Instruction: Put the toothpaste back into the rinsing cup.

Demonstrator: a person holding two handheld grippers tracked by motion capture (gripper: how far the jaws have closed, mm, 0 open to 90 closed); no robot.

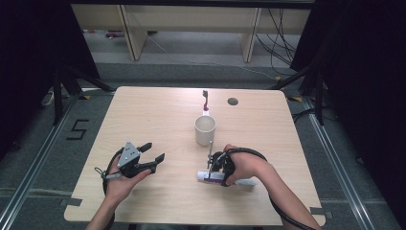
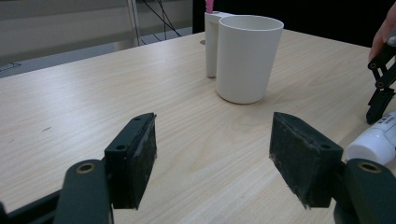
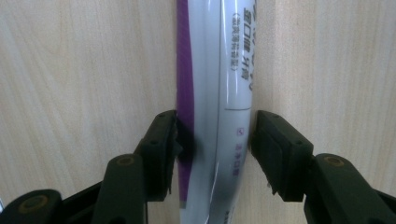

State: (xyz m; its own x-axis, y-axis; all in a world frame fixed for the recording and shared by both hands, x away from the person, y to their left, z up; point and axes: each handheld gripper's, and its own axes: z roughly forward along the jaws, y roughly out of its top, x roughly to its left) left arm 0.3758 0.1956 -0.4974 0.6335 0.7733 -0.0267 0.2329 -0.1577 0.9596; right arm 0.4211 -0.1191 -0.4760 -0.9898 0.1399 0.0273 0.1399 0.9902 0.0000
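Where the pale wood-grain table (image 1: 143,120) meets the person's side, we find the left gripper (image 1: 152,158) resting in an upturned left hand (image 1: 125,181), its jaws spread wide with nothing between them. In the left gripper view its pads (image 2: 140,158) look like dark, rough foam blocks on matte black arms. Farther along, at mid-table, stands a smooth white cup (image 1: 205,130), a plain cylinder with a side holder; a toothbrush (image 1: 205,100) with a pink neck rises from that holder. Nearer the front edge lies a glossy white tube (image 1: 239,181) with a purple stripe and small print, flat on the wood. The right gripper (image 1: 209,177), held by the right hand (image 1: 244,165), points down at it; in the right gripper view we see the jaws straddling the tube (image 3: 215,93), pads at or almost at its sides. A round hole (image 1: 232,101) marks the far tabletop. Beyond lie grey floor, wooden shelving legs, dark curtains and trailing cables.
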